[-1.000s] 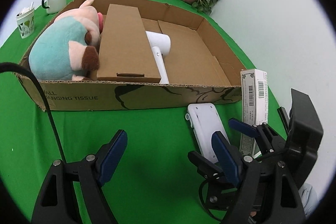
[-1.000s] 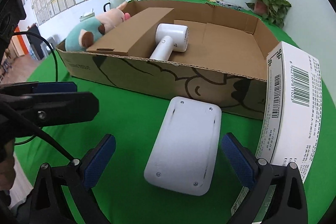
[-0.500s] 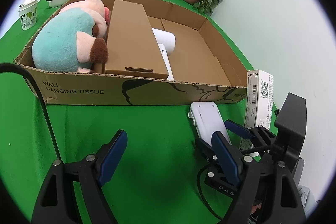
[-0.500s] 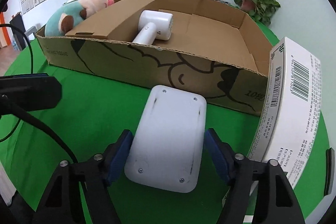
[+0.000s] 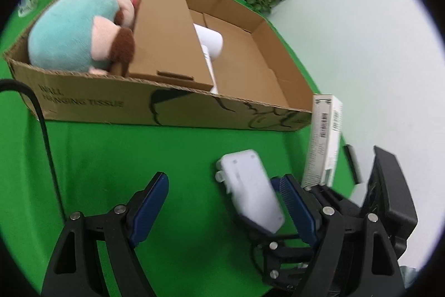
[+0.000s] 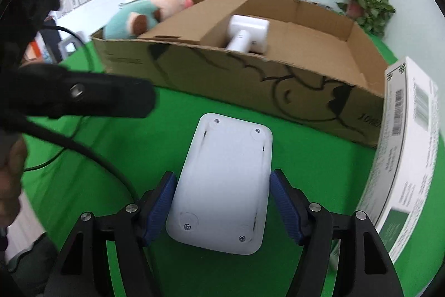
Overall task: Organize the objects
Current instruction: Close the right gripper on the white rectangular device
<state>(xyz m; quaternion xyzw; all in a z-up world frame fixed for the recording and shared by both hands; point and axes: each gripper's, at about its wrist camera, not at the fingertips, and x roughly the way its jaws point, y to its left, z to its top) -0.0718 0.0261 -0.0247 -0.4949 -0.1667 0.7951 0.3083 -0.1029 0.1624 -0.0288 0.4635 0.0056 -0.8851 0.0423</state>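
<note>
Right view: we see right gripper [image 6: 222, 209] clamped on white device [image 6: 225, 183], screwed underside up, above green cloth [image 6: 91, 171]. Left view alone shows left gripper [image 5: 222, 209] with jaws apart, nothing between; device [image 5: 251, 195] blurred beyond its right finger. Carton [image 6: 250, 85] ahead holds plush [image 5: 80, 38], brown box [image 5: 167, 38], hairdryer [image 6: 249, 32]. White box [image 6: 403, 157] stands upright just right of device. We note cable [image 6: 83, 149] crossing left foreground.

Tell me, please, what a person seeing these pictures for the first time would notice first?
Probably the white device clamped between the right gripper's blue pads, low in the foreground. Behind it, on the green cloth, sits the cardboard box holding a plush toy at its left end.
</note>
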